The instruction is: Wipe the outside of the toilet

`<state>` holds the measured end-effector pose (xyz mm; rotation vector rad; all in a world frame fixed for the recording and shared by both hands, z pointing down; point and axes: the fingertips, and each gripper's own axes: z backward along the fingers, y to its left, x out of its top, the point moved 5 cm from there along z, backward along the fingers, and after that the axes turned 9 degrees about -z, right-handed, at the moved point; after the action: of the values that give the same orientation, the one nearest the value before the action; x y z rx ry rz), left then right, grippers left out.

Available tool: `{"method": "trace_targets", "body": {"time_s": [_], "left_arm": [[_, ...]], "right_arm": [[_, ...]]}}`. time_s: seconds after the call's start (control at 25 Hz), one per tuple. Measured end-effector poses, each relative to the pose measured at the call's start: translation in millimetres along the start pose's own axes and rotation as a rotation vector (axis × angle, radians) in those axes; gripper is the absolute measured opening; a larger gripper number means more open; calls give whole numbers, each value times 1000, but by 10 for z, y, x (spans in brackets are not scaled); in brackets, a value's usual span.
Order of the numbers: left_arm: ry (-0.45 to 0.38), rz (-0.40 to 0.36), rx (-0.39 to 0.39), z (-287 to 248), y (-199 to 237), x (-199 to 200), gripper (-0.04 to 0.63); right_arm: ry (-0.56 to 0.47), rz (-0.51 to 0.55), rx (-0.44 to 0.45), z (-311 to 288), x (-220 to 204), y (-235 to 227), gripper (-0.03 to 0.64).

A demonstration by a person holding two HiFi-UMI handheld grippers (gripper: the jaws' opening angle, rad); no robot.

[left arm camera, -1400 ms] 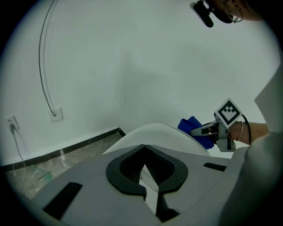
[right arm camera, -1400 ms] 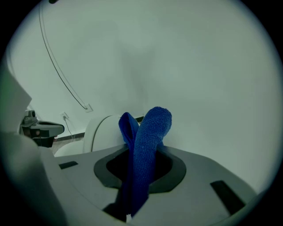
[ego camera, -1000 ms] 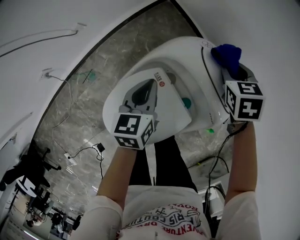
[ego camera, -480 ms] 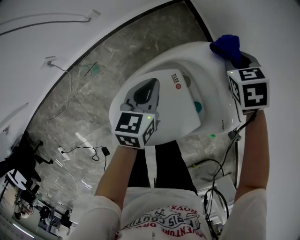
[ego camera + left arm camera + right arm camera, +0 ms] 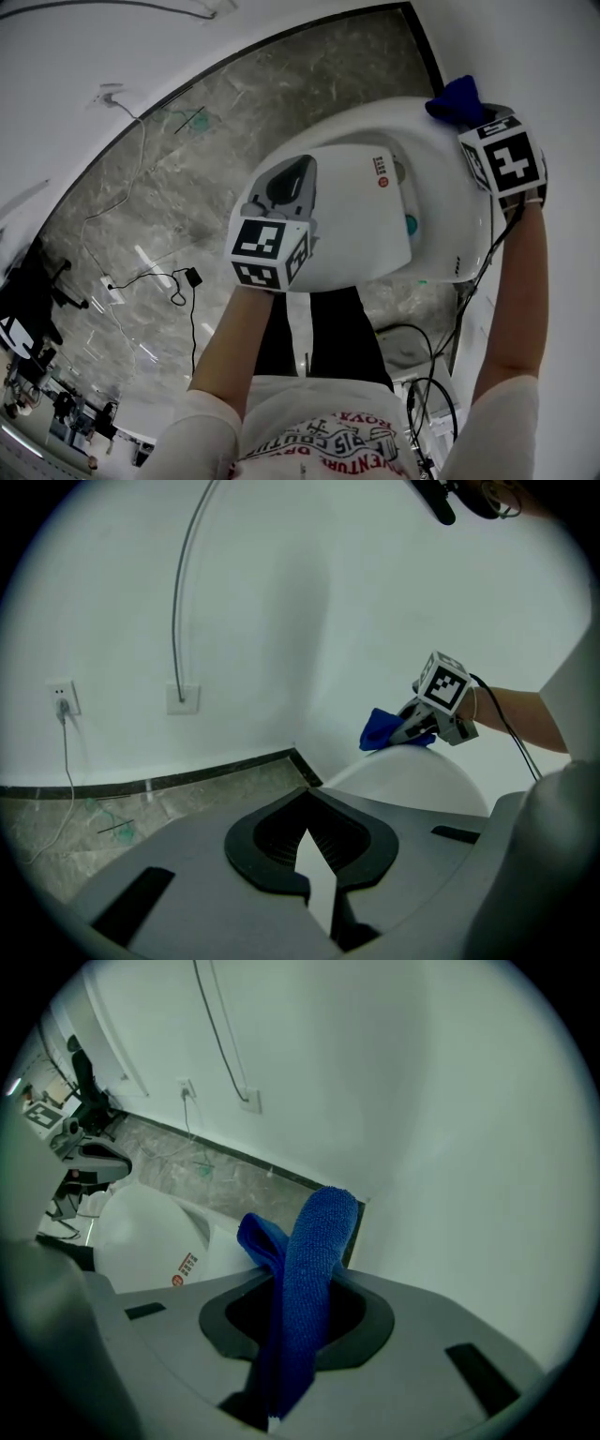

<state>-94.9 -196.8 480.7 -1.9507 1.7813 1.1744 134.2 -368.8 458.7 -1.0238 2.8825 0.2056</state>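
The white toilet fills the middle of the head view, its lid down with a red label on it. My right gripper is at the toilet's far right edge, shut on a blue cloth that lies against the white shell. The cloth sticks up between its jaws in the right gripper view. My left gripper hovers over the lid's left side, shut with nothing in it. From the left gripper view, the right gripper and cloth rest on the toilet's rounded top.
White walls stand close behind and to the right of the toilet. Two wall sockets carry cables. A black adapter and cord lie on the marble floor; more cables hang at the lower right.
The head view has swung, so the toilet sits further right. The right gripper and cloth have shifted slightly along the toilet's far right edge. The left gripper stays over the lid.
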Motion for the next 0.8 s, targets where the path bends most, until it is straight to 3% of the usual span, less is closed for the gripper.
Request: {"method": "trace_targets", "body": {"time_s": [0.16,0.64,0.8], "left_arm": [[17,10,21,35,74,-141,6],[26,90,73,153,361,-514,6],[55,52,88,223,433,-673,6]], "right_arm": [[64,93,23,-244,175,105,75],[227,236,81,-736,514,445,75],[269,358,135,-928,629,793,75]]}}
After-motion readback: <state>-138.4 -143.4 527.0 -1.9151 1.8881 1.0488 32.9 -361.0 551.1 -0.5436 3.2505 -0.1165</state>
